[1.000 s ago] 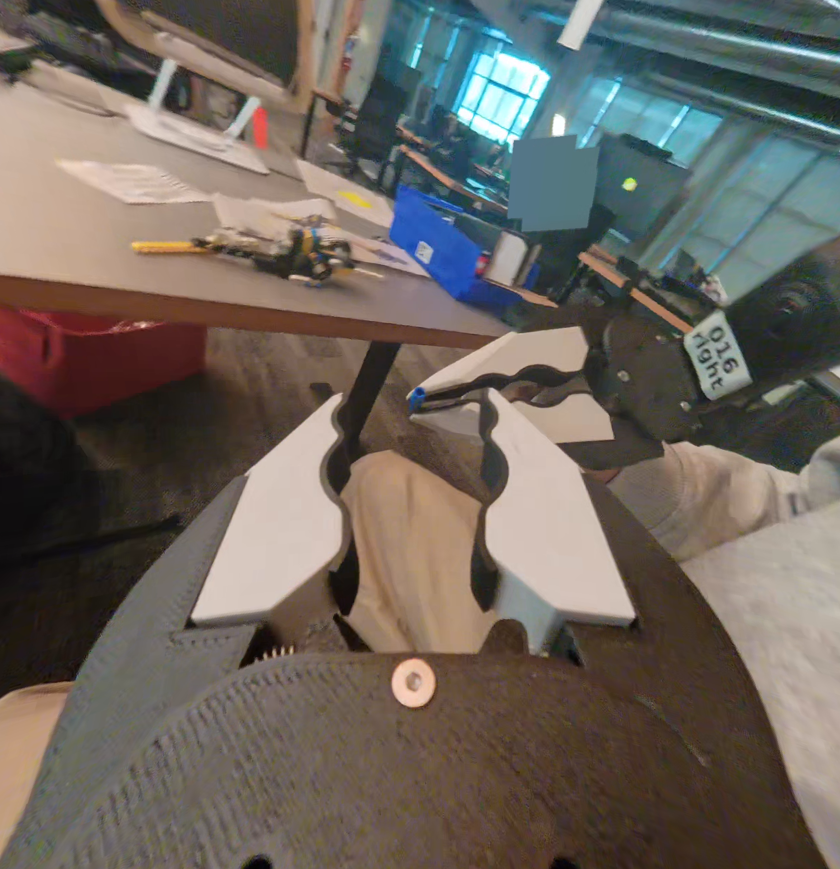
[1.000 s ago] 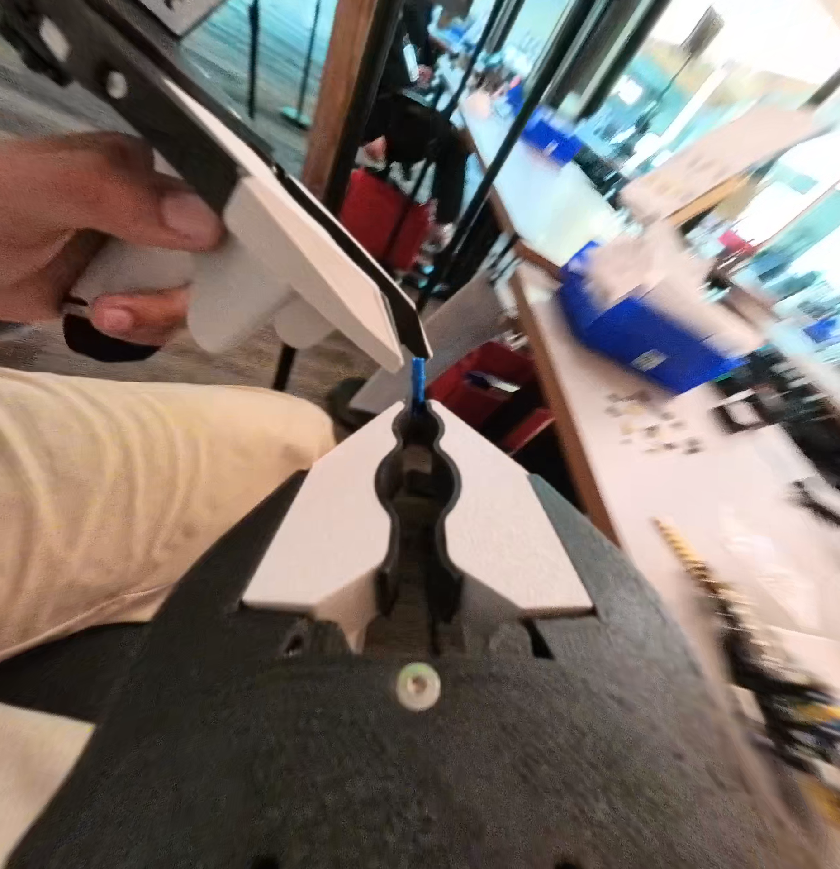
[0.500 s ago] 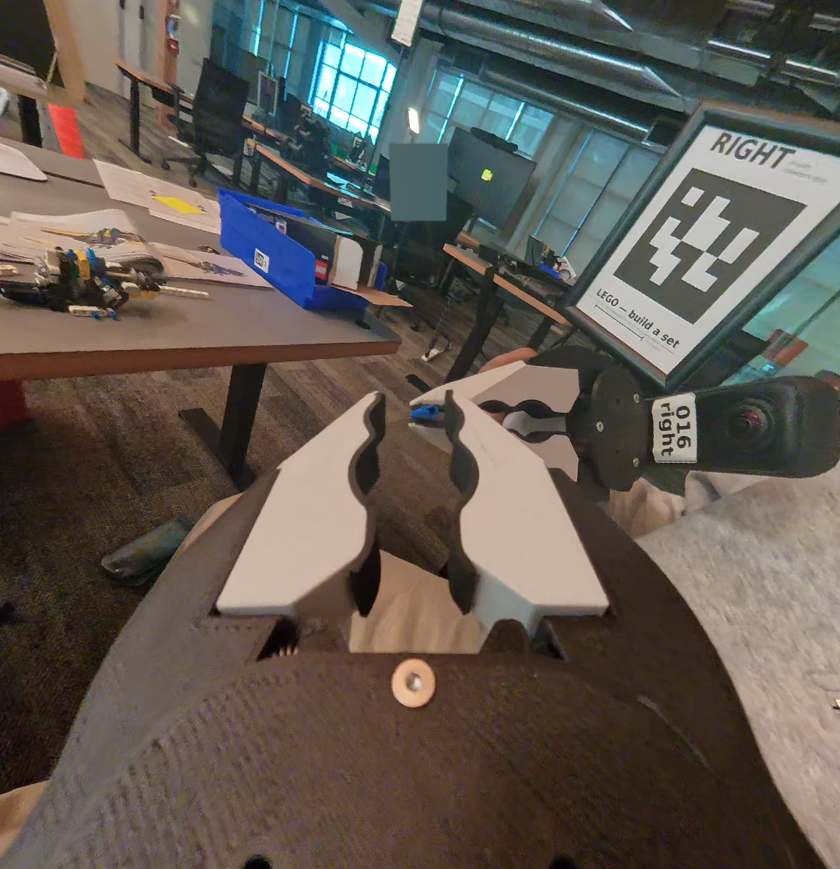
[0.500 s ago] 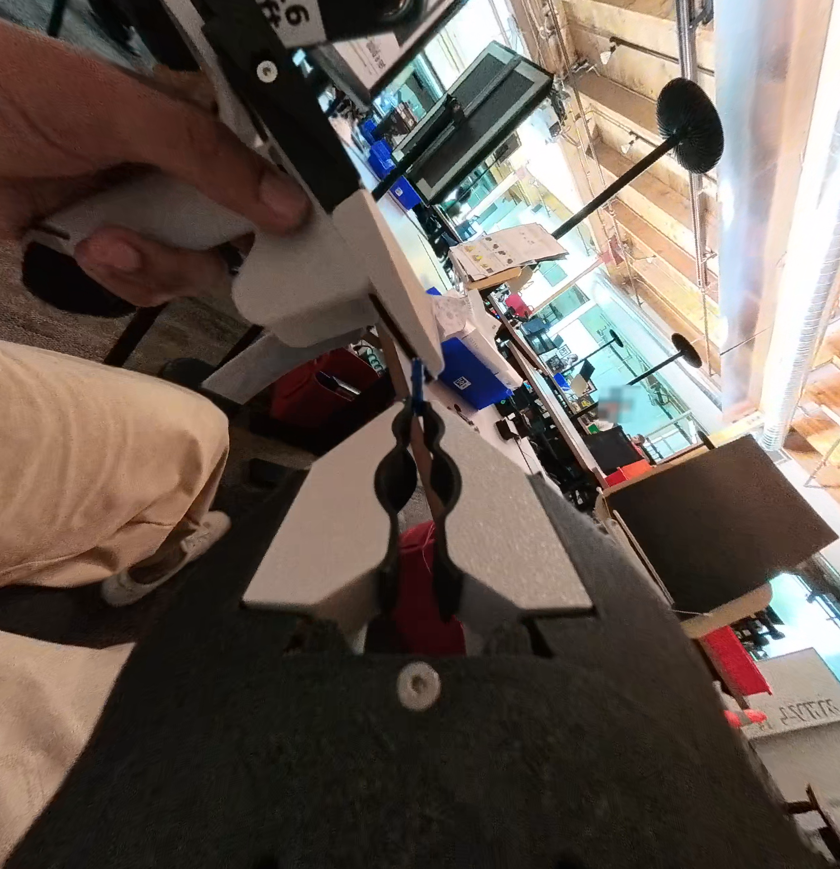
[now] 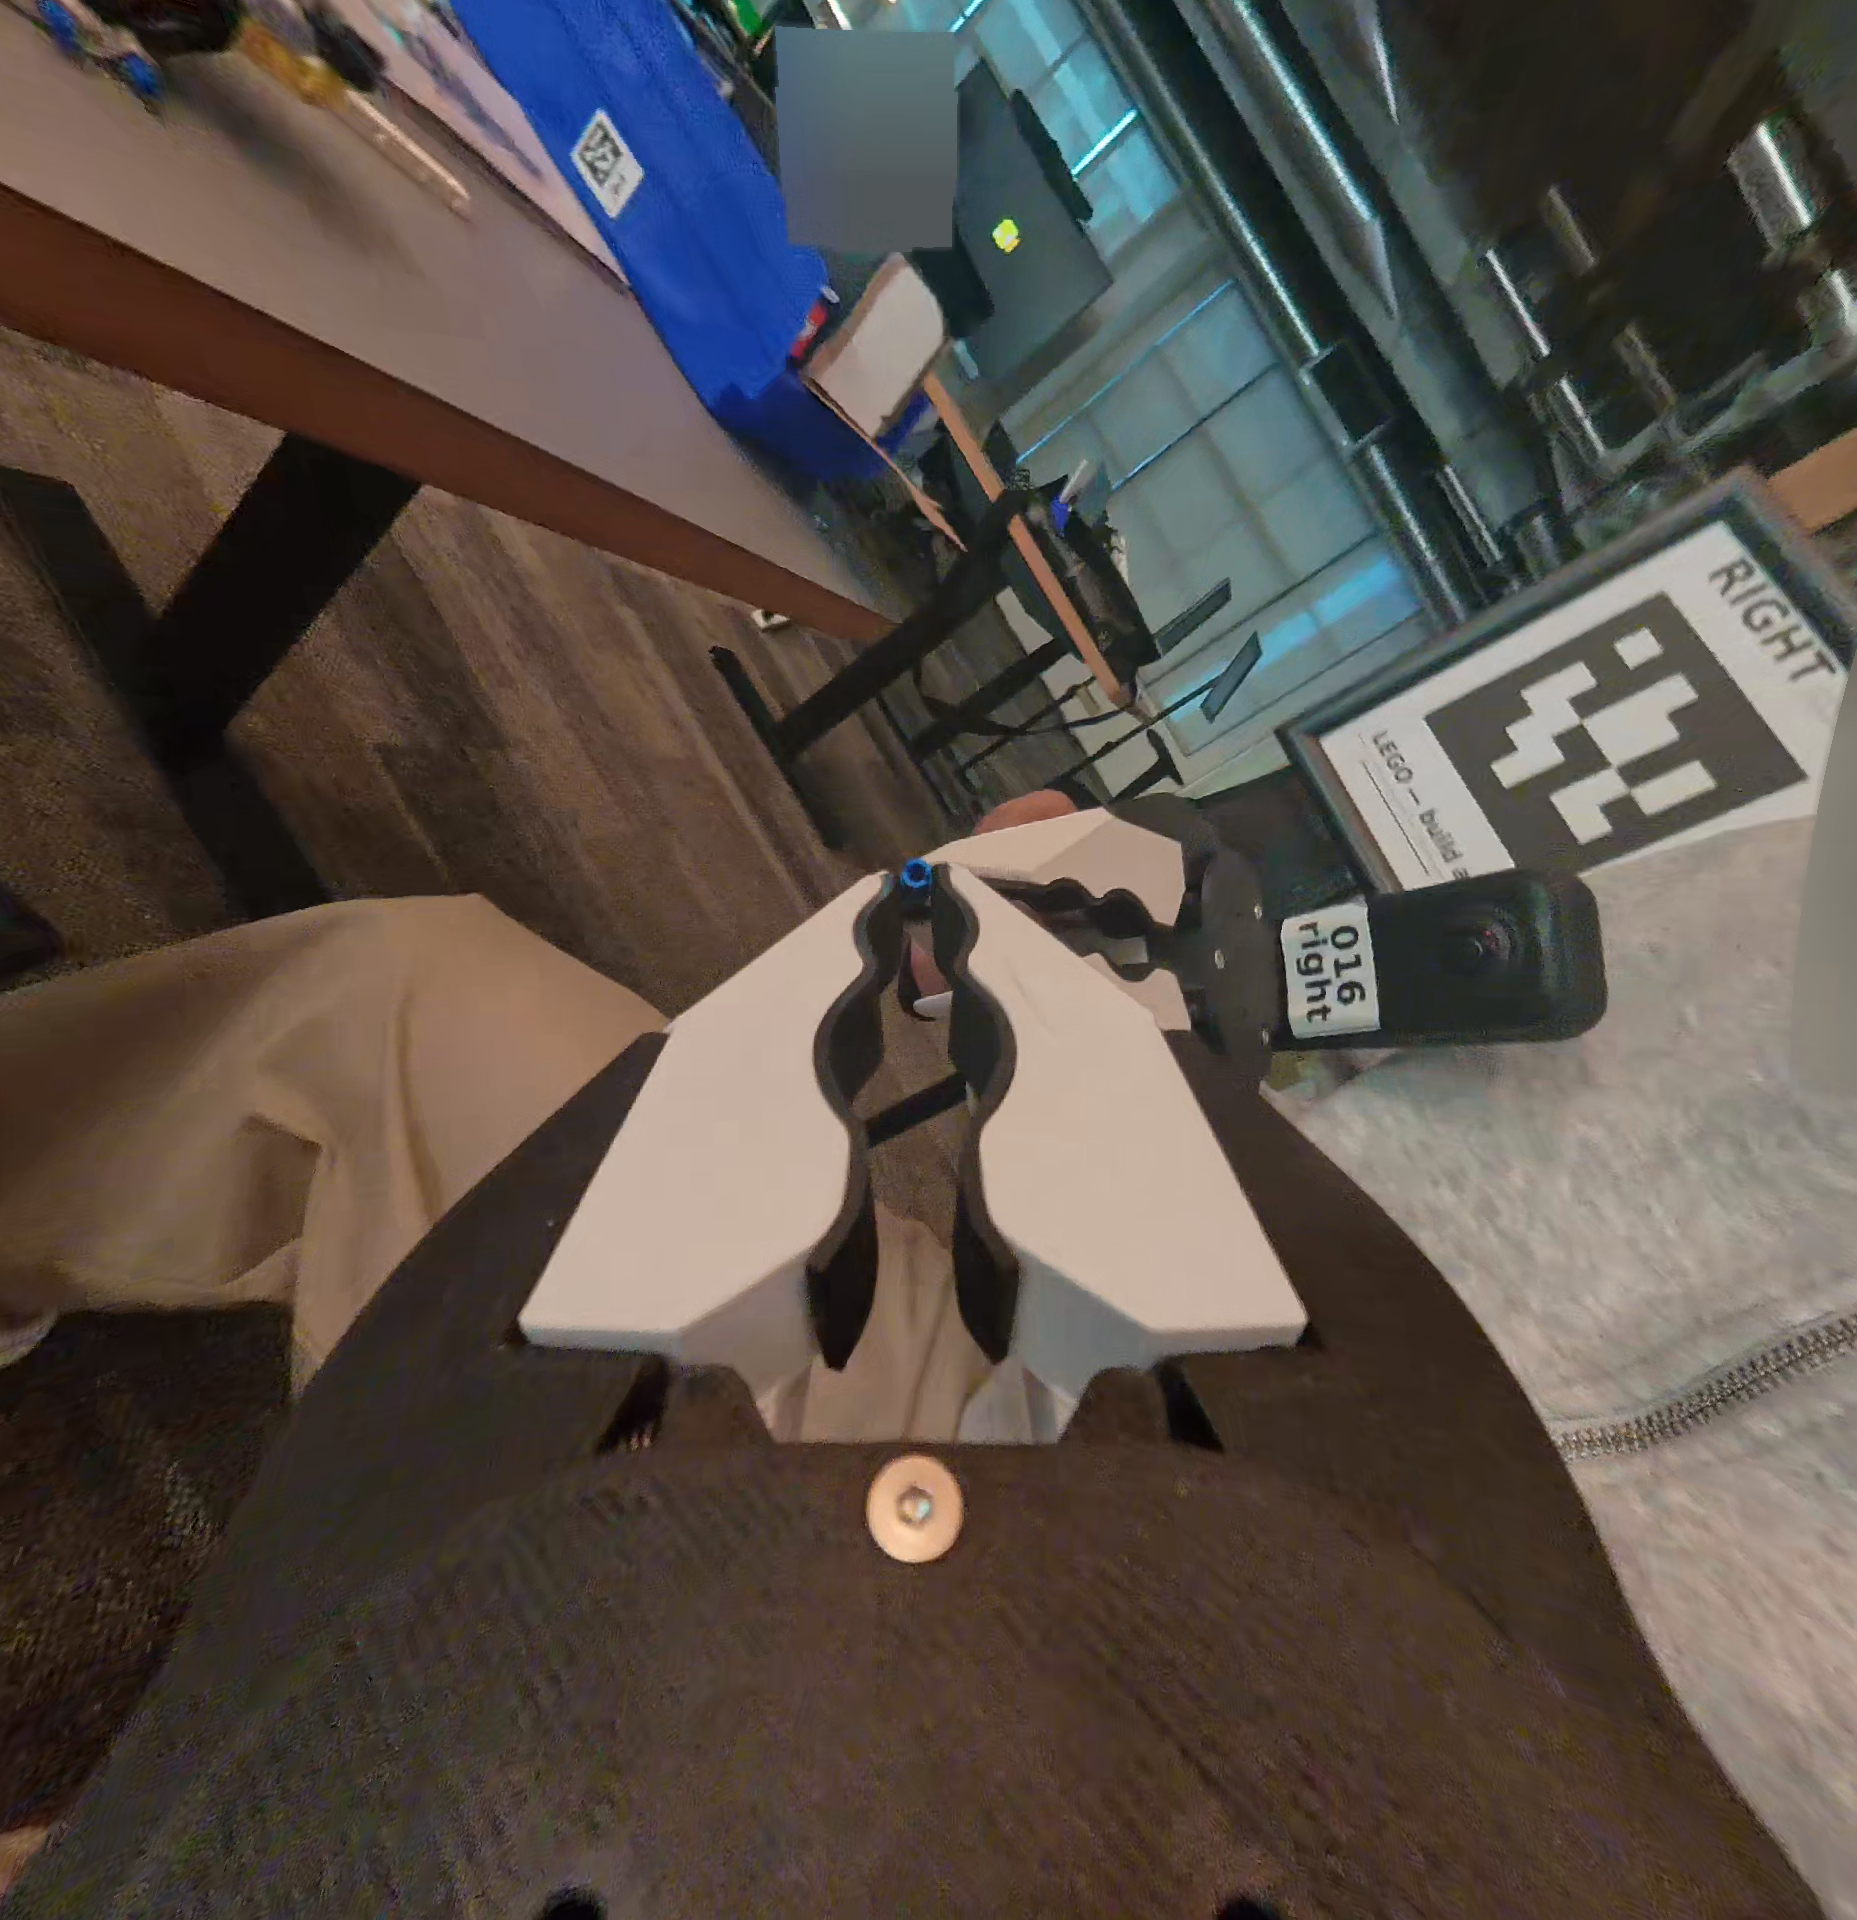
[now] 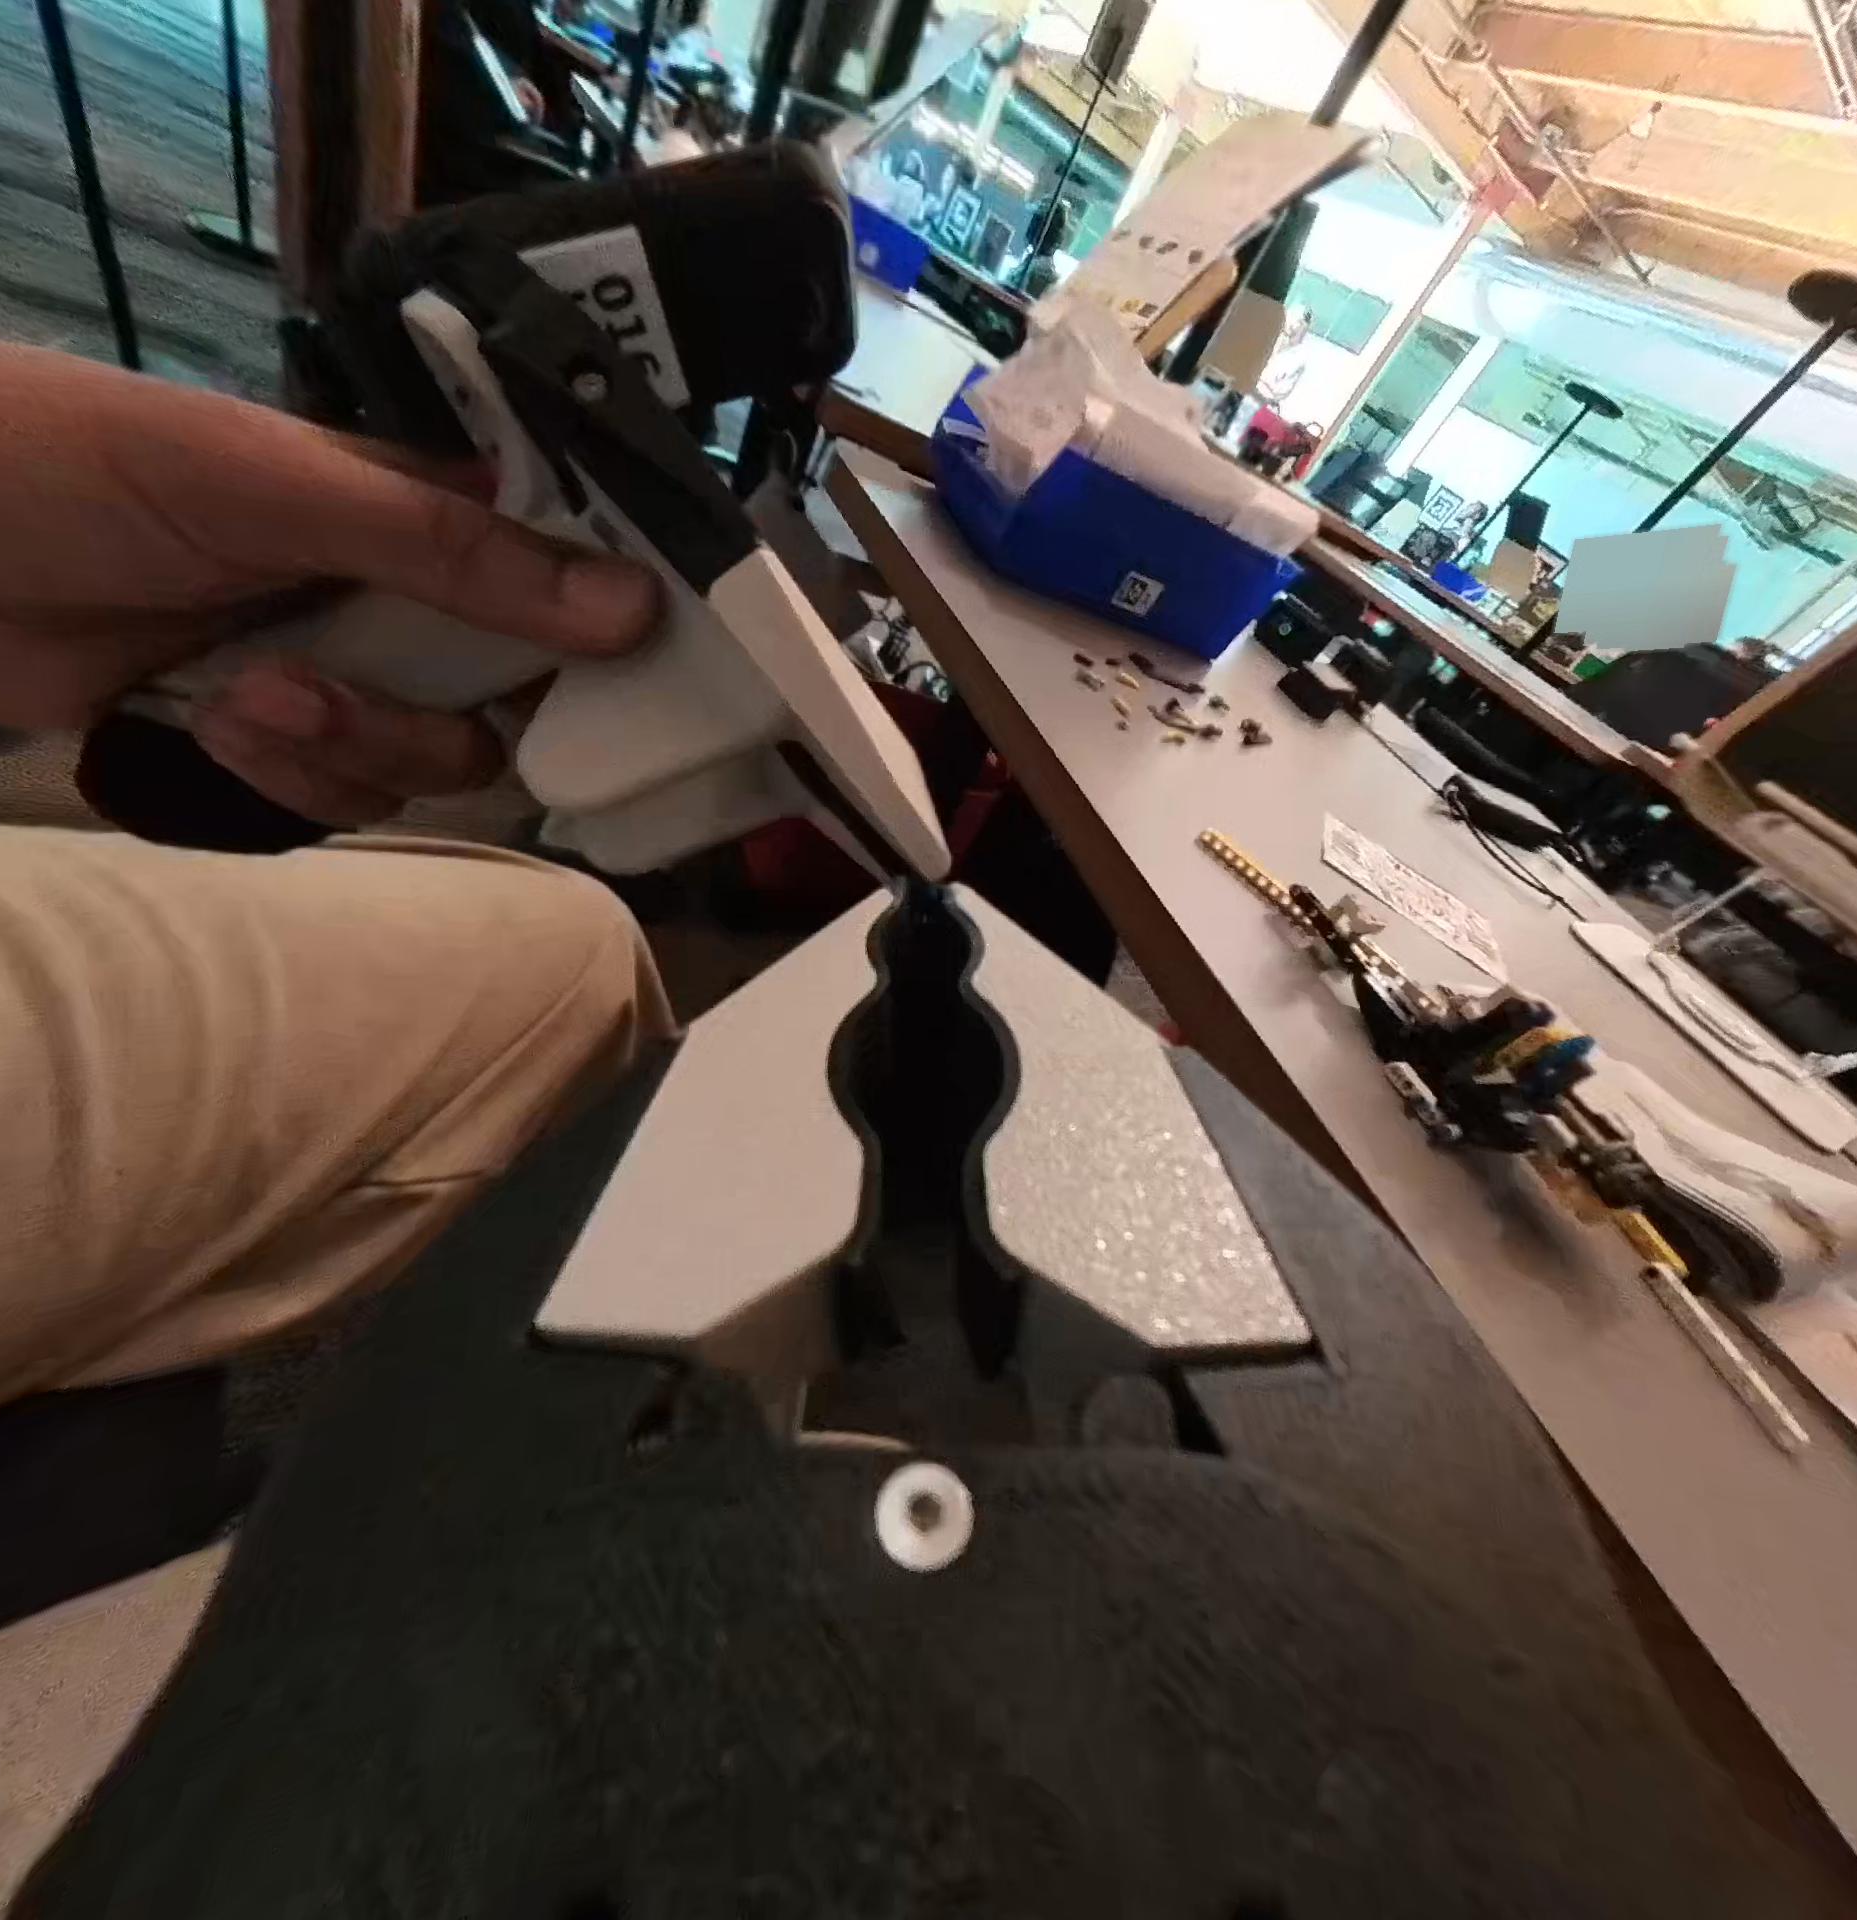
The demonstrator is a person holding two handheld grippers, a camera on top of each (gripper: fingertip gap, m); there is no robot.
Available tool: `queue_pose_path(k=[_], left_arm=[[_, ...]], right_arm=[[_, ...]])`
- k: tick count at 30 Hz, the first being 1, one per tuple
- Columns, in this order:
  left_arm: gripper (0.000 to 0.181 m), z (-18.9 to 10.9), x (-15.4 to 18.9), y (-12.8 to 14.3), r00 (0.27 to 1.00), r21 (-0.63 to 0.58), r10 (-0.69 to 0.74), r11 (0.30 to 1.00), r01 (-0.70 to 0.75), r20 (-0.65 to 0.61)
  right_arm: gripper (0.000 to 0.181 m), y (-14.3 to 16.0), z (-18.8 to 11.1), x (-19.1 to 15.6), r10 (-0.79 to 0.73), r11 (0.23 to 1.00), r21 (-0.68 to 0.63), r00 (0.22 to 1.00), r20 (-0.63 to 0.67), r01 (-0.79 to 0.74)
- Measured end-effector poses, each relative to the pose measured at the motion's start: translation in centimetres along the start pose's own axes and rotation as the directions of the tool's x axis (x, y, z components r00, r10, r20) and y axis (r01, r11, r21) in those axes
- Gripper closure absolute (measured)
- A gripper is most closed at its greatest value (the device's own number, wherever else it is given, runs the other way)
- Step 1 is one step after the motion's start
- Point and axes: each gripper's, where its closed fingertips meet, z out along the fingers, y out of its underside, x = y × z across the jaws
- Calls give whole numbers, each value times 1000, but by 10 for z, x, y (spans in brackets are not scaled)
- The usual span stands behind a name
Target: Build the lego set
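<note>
Held low, off the near edge of the bench [image 6: 1267, 831], over a tan-trousered knee [image 5: 280, 1060] and dark carpet [image 5: 508, 727], with open room beneath. Left gripper [image 5: 916, 896] with white, flat-faced, wedge-shaped fingers [image 5: 737, 1164] lined in wavy black rubber, jaws drawn together at the tips on a small blue pin [image 5: 915, 874], round and hollow at its end. Right gripper [image 6: 919, 906] meeting it tip to tip from the right, jaws likewise clamped on that same blue pin, barely visible in the right wrist view. Rough, grainy black printed bodies behind both. A bare hand [image 6: 280, 582] wrapped round the left gripper's smooth white handle.

On the bench, well apart to the right: partly built lego model [image 6: 1475, 1049], black with yellow and blue bits, a studded yellow beam [image 6: 1251, 878] sticking out of it; loose small pieces [image 6: 1163, 696] farther off; blue plastic bin [image 6: 1100, 551] beyond, near the far edge. Thin brown edge band along the grey benchtop.
</note>
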Motion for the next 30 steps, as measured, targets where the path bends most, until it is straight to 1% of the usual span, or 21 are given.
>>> queue_pose_path(k=[1,3,4,7,10,12,14,17,19,22,25,28,30], left_arm=[[177,6,-12,-7,1000,1,-11,1000,11,-6],[178,15,-33,-21,999,-6,-24,1000,24,-24],[177,19,-42,-28,999,-16,-32,999,32,-27],[178,24,-57,-48,998,-29,-45,999,44,-45],[177,26,-48,-62,998,-51,-13,999,10,-62],[177,24,-26,-71,993,-40,22,999,-27,-115],[177,19,1,-78,982,-24,83,996,-88,-167],[177,9,33,-73,958,-41,200,976,-212,-204],[177,2,47,-68,940,-26,263,961,-275,-219],[177,-5,62,-63,914,-8,328,941,-340,-238],[177,-5,74,-56,904,4,339,937,-350,-259],[178,-7,79,-54,912,33,312,949,-315,-265],[178,-7,81,-49,917,33,287,957,-290,-276]], right_arm=[[179,10,8,9,-1,1000,-13,1000,-12,1],[178,26,25,26,11,1000,-24,1000,-27,-11],[174,32,33,32,38,999,-29,999,-15,-38],[160,43,54,49,212,977,-45,976,53,-210],[153,33,67,63,375,927,-40,921,103,-373],[153,18,69,67,417,909,-51,900,128,-414],[153,3,67,67,400,916,-70,908,124,-394],[158,-26,61,60,302,952,-70,949,84,-297],[162,-40,56,51,222,973,-74,974,49,-218],[157,-53,47,45,117,992,-39,992,-55,-120],[159,-61,36,45,100,995,18,986,-130,-99],[157,-66,24,40,106,994,54,985,-134,-100],[155,-67,14,36,104,993,67,986,-131,-96]])
